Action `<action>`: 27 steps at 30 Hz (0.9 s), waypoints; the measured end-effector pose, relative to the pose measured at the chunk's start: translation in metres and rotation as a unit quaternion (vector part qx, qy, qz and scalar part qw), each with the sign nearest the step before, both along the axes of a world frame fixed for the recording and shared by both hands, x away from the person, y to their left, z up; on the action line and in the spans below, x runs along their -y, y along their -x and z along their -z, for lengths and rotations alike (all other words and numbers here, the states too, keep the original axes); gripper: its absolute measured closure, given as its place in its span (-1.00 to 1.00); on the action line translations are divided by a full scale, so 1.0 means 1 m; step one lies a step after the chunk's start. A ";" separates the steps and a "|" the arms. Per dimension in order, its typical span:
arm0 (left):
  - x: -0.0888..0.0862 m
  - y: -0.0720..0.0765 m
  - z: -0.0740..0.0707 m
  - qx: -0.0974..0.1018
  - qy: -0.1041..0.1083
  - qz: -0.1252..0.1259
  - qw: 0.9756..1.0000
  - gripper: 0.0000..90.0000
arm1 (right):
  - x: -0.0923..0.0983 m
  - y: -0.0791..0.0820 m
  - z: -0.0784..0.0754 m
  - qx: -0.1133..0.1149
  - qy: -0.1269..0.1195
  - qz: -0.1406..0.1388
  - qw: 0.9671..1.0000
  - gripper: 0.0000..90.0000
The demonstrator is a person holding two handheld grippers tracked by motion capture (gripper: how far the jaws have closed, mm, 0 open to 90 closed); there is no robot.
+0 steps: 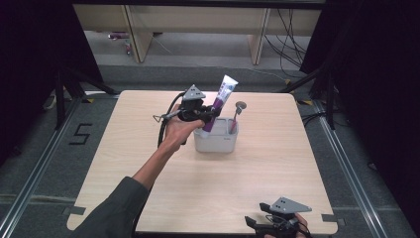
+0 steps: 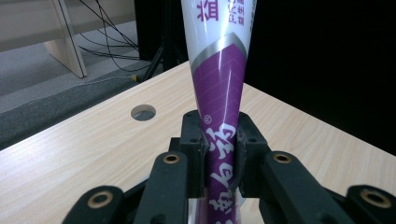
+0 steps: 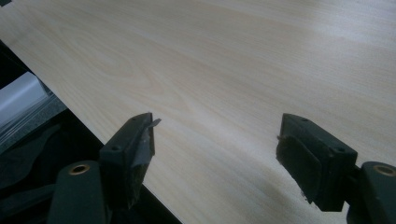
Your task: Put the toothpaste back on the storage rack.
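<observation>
Left gripper pinches a purple tube upright over a white holder; right gripper, spread, idles near the tabletop edge.

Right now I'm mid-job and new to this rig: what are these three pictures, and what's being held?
No robot here: a person holds a two-jaw gripper in each hand. The high view looks down on the wooden table. The left gripper is shut on a purple-and-white tube, whose lower end is at a white holder; a silver-headed tool also stands in it. The left gripper view looks along its jaws clamping the tube. The right gripper, at the table's near edge, is open and holds nothing, as the right gripper view shows.
</observation>
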State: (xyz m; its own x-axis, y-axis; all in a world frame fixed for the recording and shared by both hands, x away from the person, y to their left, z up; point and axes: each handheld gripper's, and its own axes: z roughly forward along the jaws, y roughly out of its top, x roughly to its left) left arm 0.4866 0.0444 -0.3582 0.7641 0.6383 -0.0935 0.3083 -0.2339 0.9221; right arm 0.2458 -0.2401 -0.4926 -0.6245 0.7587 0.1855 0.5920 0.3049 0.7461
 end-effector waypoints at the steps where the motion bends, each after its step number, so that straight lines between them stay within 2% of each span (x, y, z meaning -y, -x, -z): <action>1: 0.001 -0.001 -0.001 0.001 -0.002 -0.001 1.000 0.70 | 0.000 0.000 0.000 -0.001 -0.001 0.000 1.000 -0.38; 3: 0.002 -0.003 -0.001 -0.002 0.001 -0.003 1.000 0.70 | 0.000 0.000 0.000 -0.003 -0.010 0.001 1.000 -0.38; 4: 0.006 -0.005 -0.002 0.000 -0.001 -0.003 1.000 0.70 | 0.001 0.000 -0.001 0.002 0.000 0.002 1.000 -0.38; 7: 0.008 -0.007 -0.004 0.001 -0.006 -0.007 1.000 0.70 | 0.000 0.000 0.000 -0.003 -0.005 -0.002 1.000 -0.38; 8: 0.009 -0.008 -0.004 0.008 -0.002 -0.010 1.000 0.70 | 0.001 0.000 0.000 0.000 -0.004 -0.002 1.000 -0.38; 11: 0.011 -0.012 -0.004 0.008 0.007 -0.014 1.000 0.70 | 0.000 0.001 0.000 0.001 -0.004 -0.004 1.000 -0.38; 12: 0.012 -0.012 -0.004 0.010 0.001 -0.016 1.000 0.70 | 0.000 0.001 0.000 0.001 -0.004 -0.003 1.000 -0.38; 18: 0.019 -0.018 0.001 0.017 0.008 -0.024 1.000 0.70 | 0.000 0.001 0.000 0.005 -0.013 0.000 1.000 -0.38; 20: 0.021 -0.020 0.003 0.021 0.008 -0.027 0.999 0.70 | 0.001 0.002 -0.001 0.002 -0.005 0.001 1.000 -0.38; 23: 0.023 -0.022 0.005 0.025 0.005 -0.032 0.999 0.70 | 0.001 0.002 -0.001 0.002 -0.006 -0.002 1.000 -0.38; 27: 0.024 -0.025 0.009 0.024 0.010 -0.039 0.999 0.70 | 0.001 0.002 -0.001 0.004 -0.011 -0.003 1.000 -0.38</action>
State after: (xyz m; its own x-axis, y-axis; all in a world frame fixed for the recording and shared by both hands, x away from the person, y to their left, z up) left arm 0.5116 0.0201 -0.3670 0.7167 0.6937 -0.0716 0.2796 -0.1918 0.9407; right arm 0.2437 -0.2407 -0.4918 -0.6310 0.7503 0.1975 0.5837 0.2915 0.7578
